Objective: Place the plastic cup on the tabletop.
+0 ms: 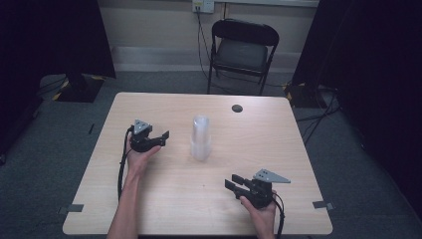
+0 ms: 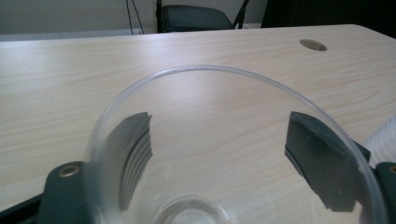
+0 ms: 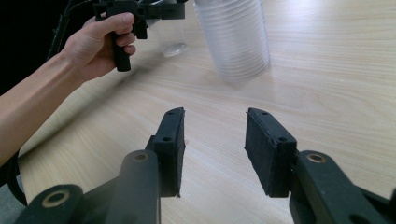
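A single clear plastic cup stands upright on the wooden table between the jaws of my left gripper. The black pads sit at its two sides and show through its wall; I read them as off the cup, so the gripper is open. In the high view my left gripper is left of a tall stack of clear cups. My right gripper is open and empty, low over the table near its front right. It points toward the stack of cups and the single cup.
A dark round hole sits in the table's far side. A black folding chair stands beyond the far edge. Black cables trail from both grippers along the forearms. Dark curtains flank the room.
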The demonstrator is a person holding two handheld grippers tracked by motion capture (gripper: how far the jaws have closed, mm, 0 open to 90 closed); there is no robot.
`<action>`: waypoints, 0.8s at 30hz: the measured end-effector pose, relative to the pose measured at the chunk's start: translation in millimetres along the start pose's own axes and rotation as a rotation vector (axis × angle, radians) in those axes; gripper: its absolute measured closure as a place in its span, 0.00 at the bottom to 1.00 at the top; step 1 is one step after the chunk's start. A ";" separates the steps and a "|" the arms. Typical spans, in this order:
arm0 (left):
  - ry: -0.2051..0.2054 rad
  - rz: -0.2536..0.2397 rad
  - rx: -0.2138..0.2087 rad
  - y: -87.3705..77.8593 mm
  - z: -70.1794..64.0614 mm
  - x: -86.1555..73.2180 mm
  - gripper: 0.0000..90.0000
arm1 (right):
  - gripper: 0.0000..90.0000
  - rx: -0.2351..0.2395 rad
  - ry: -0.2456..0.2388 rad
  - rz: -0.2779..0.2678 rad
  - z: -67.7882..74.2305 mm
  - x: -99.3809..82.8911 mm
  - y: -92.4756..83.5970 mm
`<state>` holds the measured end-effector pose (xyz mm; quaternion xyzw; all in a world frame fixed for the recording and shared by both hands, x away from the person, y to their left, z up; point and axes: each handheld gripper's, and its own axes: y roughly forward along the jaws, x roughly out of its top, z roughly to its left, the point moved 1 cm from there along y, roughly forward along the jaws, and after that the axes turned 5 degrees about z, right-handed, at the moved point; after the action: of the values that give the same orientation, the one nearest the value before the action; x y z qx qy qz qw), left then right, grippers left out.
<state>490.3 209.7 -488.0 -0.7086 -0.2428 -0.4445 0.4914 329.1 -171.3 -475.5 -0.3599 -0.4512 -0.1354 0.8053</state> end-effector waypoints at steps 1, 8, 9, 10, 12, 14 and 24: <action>0.001 0.002 -0.003 0.1 -0.4 -0.1 0.25 | 0.64 -0.001 -0.001 0.000 0.1 -0.1 0.2; 0.010 0.034 0.005 0.9 -0.7 -1.9 0.20 | 0.64 0.000 0.003 -0.001 -0.3 -1.2 -0.4; 0.013 0.033 0.006 0.6 -0.8 -1.9 0.19 | 0.65 -0.001 0.002 -0.001 -0.4 -1.2 -0.6; 0.013 0.032 0.003 0.0 -1.1 -1.8 0.18 | 0.65 -0.002 0.001 -0.001 -0.6 -1.1 -0.8; -0.003 0.053 0.010 -1.9 -2.0 -1.5 0.18 | 0.65 -0.005 0.000 -0.002 -0.6 -0.9 -0.8; 0.002 0.062 0.019 -4.7 -3.3 -1.7 0.17 | 0.65 -0.006 0.001 -0.004 -1.2 -0.6 0.0; 0.007 0.106 0.060 -13.1 -6.2 -10.6 0.17 | 0.65 -0.002 0.009 -0.014 -1.9 -0.2 2.1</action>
<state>472.4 210.3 -490.2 -0.7037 -0.2166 -0.4129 0.5360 331.3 -171.1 -477.2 -0.3567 -0.4501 -0.1431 0.8060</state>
